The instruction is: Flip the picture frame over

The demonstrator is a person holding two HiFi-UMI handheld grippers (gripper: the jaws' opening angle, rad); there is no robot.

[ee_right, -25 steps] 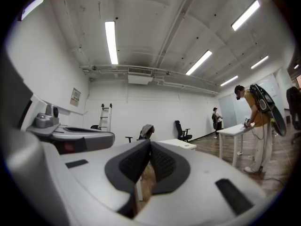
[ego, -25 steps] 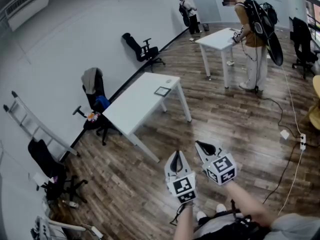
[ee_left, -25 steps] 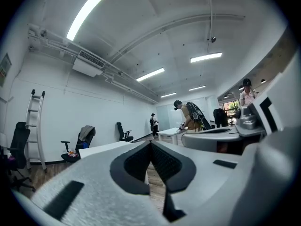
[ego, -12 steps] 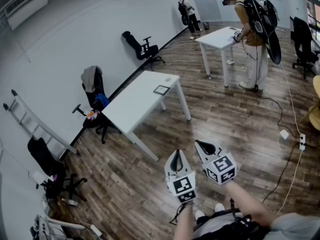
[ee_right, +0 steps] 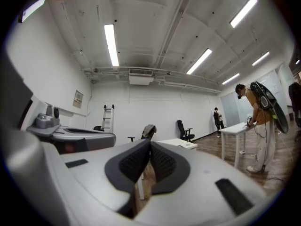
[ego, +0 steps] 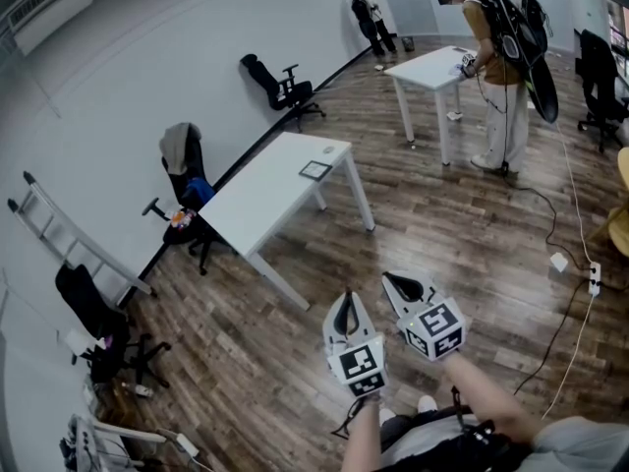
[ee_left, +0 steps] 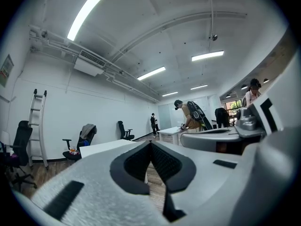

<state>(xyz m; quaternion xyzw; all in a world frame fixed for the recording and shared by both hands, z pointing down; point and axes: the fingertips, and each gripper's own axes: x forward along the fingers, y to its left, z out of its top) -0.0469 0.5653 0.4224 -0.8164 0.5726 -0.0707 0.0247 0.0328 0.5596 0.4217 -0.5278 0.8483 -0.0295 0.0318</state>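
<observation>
Head view: square-marker cube (ego: pixel 356 367) on left gripper (ego: pixel 345 300)

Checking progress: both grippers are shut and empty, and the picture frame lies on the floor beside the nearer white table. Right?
No: the head view shows the picture frame lying on the nearer white table itself. The left gripper and right gripper are shut, empty.

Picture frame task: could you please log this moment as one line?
stage: not started | picture frame: flat on white table, untouched | left gripper: shut, empty | right gripper: shut, empty
</observation>
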